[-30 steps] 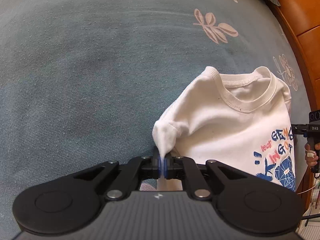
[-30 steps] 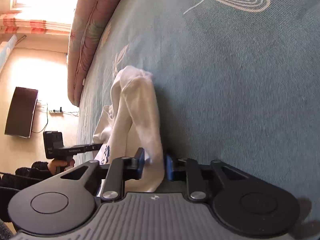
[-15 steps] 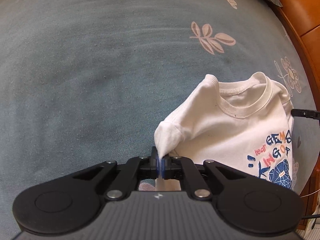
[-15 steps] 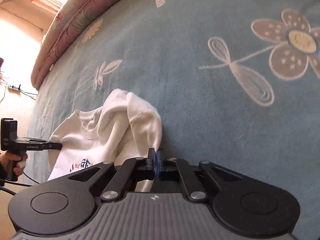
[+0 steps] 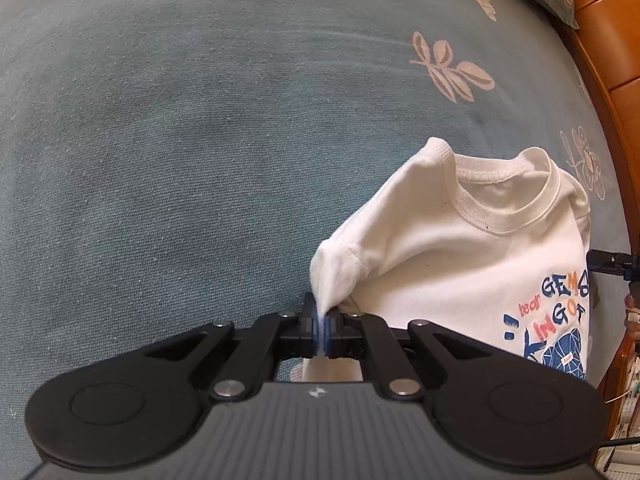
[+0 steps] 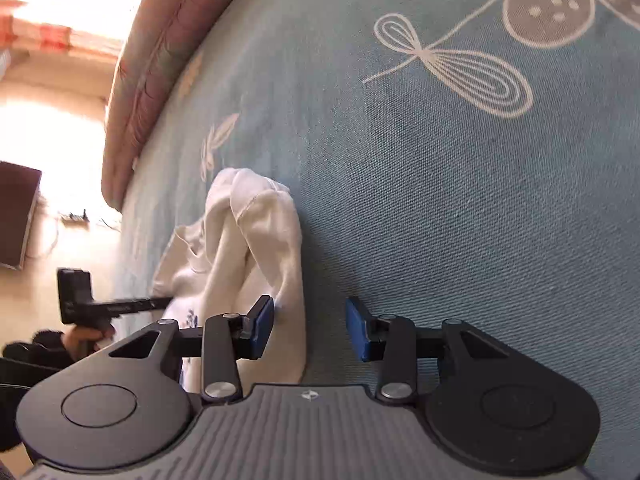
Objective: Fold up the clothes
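2 grippers work my white T-shirt (image 5: 460,256) on the blue bedspread (image 5: 180,140). My left gripper (image 5: 322,326) pinches its sleeve tip. My right gripper (image 6: 310,326) has just been opening, cloth lying loose between its parted jaws.

Blue-grey bed cover (image 5: 200,160) spread wide, printed with pale leaf sprig (image 5: 448,66) and flower (image 6: 556,0). Orange wooden bed frame (image 5: 608,40) seen at far right. Pink floral quilt (image 6: 160,60) rolled along far left edge. Dark panel (image 6: 16,216) set on sunlit floor.
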The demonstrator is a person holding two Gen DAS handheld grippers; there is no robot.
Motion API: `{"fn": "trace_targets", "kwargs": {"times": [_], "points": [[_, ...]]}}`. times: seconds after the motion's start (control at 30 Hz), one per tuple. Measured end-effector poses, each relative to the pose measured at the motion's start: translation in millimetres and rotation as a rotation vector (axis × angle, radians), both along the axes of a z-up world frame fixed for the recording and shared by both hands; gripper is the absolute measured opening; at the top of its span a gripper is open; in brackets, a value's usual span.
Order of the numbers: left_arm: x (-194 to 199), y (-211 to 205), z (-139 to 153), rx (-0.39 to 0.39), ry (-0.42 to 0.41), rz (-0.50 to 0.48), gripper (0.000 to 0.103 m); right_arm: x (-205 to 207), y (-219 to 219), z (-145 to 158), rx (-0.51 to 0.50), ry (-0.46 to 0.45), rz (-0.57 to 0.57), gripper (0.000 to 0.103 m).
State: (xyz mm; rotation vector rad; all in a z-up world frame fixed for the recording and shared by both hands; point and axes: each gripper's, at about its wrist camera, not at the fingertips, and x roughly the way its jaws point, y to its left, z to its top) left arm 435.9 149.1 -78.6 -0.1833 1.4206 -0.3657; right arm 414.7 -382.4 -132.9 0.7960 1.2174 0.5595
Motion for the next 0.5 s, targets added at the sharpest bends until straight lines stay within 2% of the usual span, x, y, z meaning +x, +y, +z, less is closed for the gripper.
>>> {"fn": "trace_targets", "kwargs": {"times": [0.07, 0.13, 0.27, 0.37, 0.5], "points": [[0, 0, 2, 0.008, 0.003, -0.017, 0.006, 4, 11, -6, 0.041, -0.013, 0.011, 0.044], [3, -2, 1, 0.018, 0.013, -0.031, 0.006, 5, 21, -11, 0.053, -0.009, 0.032, 0.036], [5, -7, 0, 0.028, 0.012, -0.055, 0.007, -11, 23, -23, 0.066, 0.036, 0.009, 0.004], [3, -4, 0, 0.02, 0.008, -0.032, 0.007, -27, 19, -27, 0.08, 0.07, -0.079, 0.003], [-3, -3, 13, 0.035, -0.016, -0.001, 0.004, -16, 44, 14, -0.145, -0.017, -0.017, 0.006]]}}
